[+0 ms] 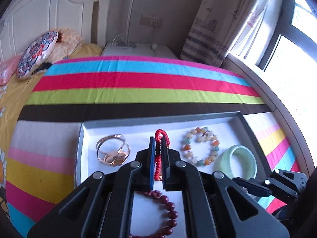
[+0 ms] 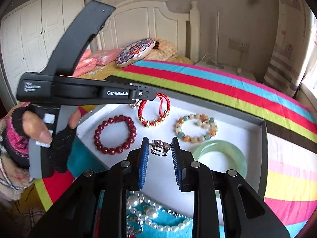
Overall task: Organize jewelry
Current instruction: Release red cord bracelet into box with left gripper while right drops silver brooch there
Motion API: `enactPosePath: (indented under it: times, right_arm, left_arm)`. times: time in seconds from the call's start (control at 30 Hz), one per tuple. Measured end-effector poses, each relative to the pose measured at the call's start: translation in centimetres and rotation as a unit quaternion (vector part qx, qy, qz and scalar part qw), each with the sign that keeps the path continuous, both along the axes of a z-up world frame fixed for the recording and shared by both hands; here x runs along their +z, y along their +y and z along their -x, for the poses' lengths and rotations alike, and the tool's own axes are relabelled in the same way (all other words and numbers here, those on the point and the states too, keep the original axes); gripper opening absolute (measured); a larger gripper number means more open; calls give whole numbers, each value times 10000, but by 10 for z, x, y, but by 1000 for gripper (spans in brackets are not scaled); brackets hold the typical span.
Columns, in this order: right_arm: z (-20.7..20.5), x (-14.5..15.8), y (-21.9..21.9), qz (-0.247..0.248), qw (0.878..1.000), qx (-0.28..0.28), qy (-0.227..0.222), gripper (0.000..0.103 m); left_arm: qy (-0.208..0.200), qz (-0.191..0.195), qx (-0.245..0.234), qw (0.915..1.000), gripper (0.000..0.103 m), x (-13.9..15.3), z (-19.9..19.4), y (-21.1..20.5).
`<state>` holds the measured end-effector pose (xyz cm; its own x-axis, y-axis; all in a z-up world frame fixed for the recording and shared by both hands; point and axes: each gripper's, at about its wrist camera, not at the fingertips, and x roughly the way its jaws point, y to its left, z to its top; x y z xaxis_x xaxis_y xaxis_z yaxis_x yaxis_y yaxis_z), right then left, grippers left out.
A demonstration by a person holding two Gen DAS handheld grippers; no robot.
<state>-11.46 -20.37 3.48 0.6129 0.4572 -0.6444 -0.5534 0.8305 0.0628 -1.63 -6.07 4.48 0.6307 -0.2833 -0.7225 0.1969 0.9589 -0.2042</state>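
Note:
A grey tray with a white floor [image 1: 87, 138] [image 2: 247, 134] lies on the striped bedspread. My left gripper [image 1: 158, 141] is shut on a red braided cord bracelet [image 1: 161, 136], which also shows in the right wrist view [image 2: 154, 111], held at the tray's far middle. In the tray lie a rose-gold bangle [image 1: 113, 151], a dark red bead bracelet [image 1: 168, 210] [image 2: 115, 133], a multicoloured bead bracelet [image 1: 201, 145] [image 2: 196, 128] and a pale green jade bangle [image 1: 235, 161] [image 2: 220, 157]. My right gripper [image 2: 159, 141] is open around a small silver ring piece [image 2: 159, 147].
A pearl necklace [image 2: 154, 214] and silver chains lie on turquoise cloth near the tray's front edge. The striped bedspread [image 1: 138, 79] covers the bed. Pillows [image 1: 37, 53] lie by the white headboard. A window and curtain [image 1: 227, 25] stand to the right.

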Motion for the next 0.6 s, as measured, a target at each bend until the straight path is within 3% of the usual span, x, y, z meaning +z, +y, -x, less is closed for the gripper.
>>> enactPosePath:
  times: [0.07,0.13,0.27,0.43,0.53,0.6]
  right_arm:
    - [0,-1,-2,28,10000,-28,53,27]
    - [1,1,-7,-56,9999,-66,70,27]
    - [5,8,-23,-204,9996,-203,23,39]
    - [15,22,-48,-338,9985,-410,-116,39]
    - [24,24,-64,-395,9979,-503,-100,39]
    - [32,22,-71,-404,9978,-523,-90,40]
  left_arm:
    - [30,-5,39,10000,24,-3,0,3]
    - [-16,-68,107,9999,55,-3,4,5]
    - [-139,-172,196,9996,69,4,14,8]
    - [-519,-259,568,9967,93,25,41,21]
    - [-795,-301,721,9938,101,37,66,31]
    - [-931,-293,818,9919,101,38,82,38]
